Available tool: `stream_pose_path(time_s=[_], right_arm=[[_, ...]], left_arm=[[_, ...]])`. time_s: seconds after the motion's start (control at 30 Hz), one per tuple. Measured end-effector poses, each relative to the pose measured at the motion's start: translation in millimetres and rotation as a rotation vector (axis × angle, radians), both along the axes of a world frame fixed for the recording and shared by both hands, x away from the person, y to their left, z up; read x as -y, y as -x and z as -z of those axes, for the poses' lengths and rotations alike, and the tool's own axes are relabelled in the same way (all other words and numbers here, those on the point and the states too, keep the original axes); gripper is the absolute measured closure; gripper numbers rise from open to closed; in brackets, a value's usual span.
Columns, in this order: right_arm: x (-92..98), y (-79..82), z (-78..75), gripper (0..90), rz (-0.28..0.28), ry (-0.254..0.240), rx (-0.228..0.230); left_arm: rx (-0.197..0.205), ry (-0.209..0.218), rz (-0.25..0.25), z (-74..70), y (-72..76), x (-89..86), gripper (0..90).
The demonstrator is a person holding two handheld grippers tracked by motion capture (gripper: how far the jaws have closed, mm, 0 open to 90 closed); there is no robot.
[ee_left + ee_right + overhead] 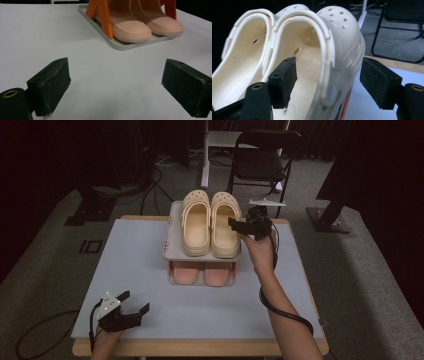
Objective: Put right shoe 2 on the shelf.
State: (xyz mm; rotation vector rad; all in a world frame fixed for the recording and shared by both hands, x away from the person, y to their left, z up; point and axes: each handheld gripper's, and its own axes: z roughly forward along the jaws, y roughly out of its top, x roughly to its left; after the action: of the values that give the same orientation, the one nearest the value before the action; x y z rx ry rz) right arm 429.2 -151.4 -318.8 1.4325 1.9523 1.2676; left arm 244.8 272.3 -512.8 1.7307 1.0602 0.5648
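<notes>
Between right tongs (328, 82): clog wall (337, 60)

I'm looking into a lab or studio: black curtains (60, 150), loose floor cables (155, 180), stand bases (327, 222), a folding chair (262, 160) at the far side.

On the lower tray of the rack (171, 281), under my work, I see a pair of pink slippers (202, 272) side by side, toes toward me. Orange supports (102, 15) of the rack stand just beside them at the tray's edge. The rack sits on the pale blue top of the bench (125, 270), whose wooden rim shows at the near side. Behind the bench a black folding chair (260, 162) stands on the grey carpet (55, 230), and dark cables (155, 182) lie near it.
</notes>
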Motion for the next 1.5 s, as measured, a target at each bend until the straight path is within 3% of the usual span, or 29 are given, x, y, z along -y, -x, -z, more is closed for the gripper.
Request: stream_pose_path(time_s=[0.67,0.87,1.03,1.13,1.23,1.5], right_arm=[[17.7,16.6,10.9,26.3,-0.045,0.005,0.02],[25.7,25.6,11.6,20.3,-0.059,-0.002,0.034],[38.6,35.3,12.9,15.1,-0.076,-0.033,0.054],[43.1,37.5,14.1,14.9,-0.078,-0.03,0.055],[50.7,42.7,17.0,14.9,-0.064,-0.01,0.087],[73.9,52.5,28.4,14.9,-0.056,-0.022,0.101]], left_arm=[[-0.005,-0.006,0.006,0.5,-0.4,0.4,7.9],[-0.006,-0.006,0.009,0.5,-0.4,1.4,7.9],[-0.008,-0.004,0.007,1.0,-0.2,1.8,7.9],[-0.007,-0.006,0.007,0.8,0.1,1.9,7.9],[-0.008,-0.003,0.006,0.6,0.4,1.6,7.9],[-0.008,-0.005,0.008,0.8,0.7,3.3,7.9]])
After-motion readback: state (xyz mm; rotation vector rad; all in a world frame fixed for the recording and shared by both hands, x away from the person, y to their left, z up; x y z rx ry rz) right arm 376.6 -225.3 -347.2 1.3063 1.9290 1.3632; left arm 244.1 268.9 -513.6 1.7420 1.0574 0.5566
